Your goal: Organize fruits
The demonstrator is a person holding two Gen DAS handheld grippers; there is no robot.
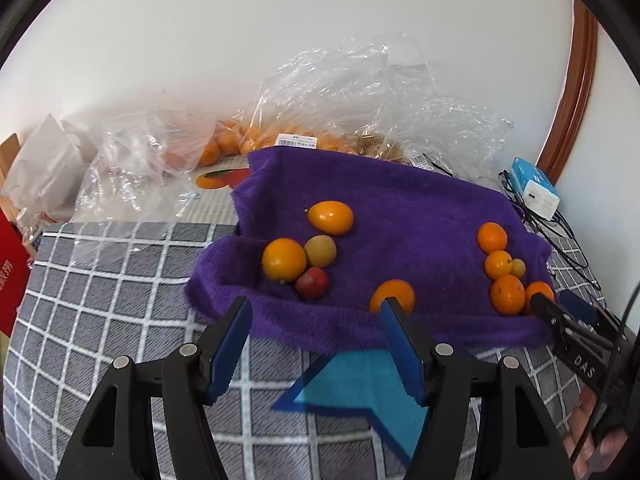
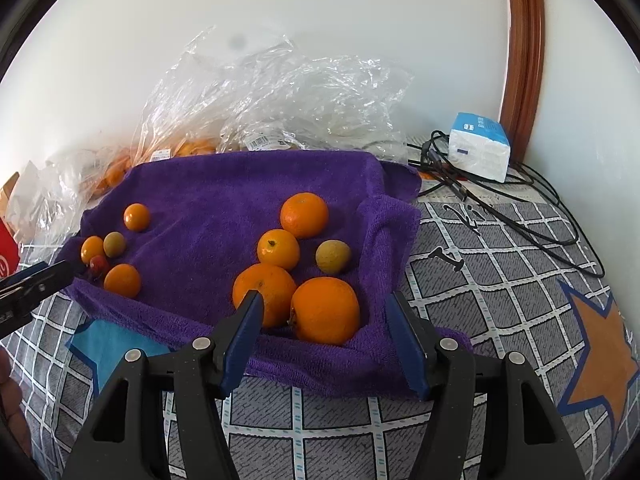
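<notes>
A purple towel (image 1: 400,200) (image 2: 224,200) lies on a checked cloth with fruit in two groups. The left group holds an orange (image 1: 284,259), a yellow-green fruit (image 1: 321,251), a small red fruit (image 1: 312,283), an oval orange (image 1: 331,217) and a lone orange (image 1: 392,295). The right group holds several oranges (image 2: 325,310) (image 2: 264,292) and a yellow-green fruit (image 2: 333,256). My left gripper (image 1: 316,312) is open and empty at the towel's near edge. My right gripper (image 2: 324,308) is open, its jaws either side of the nearest orange, not touching it.
Crumpled clear plastic bags (image 1: 340,92) with more oranges sit behind the towel against the white wall. A blue-and-white box (image 2: 480,148) and black cables (image 2: 500,208) lie at the right. A brown wooden frame (image 2: 524,52) stands in the corner. A red box (image 1: 10,272) is at the left.
</notes>
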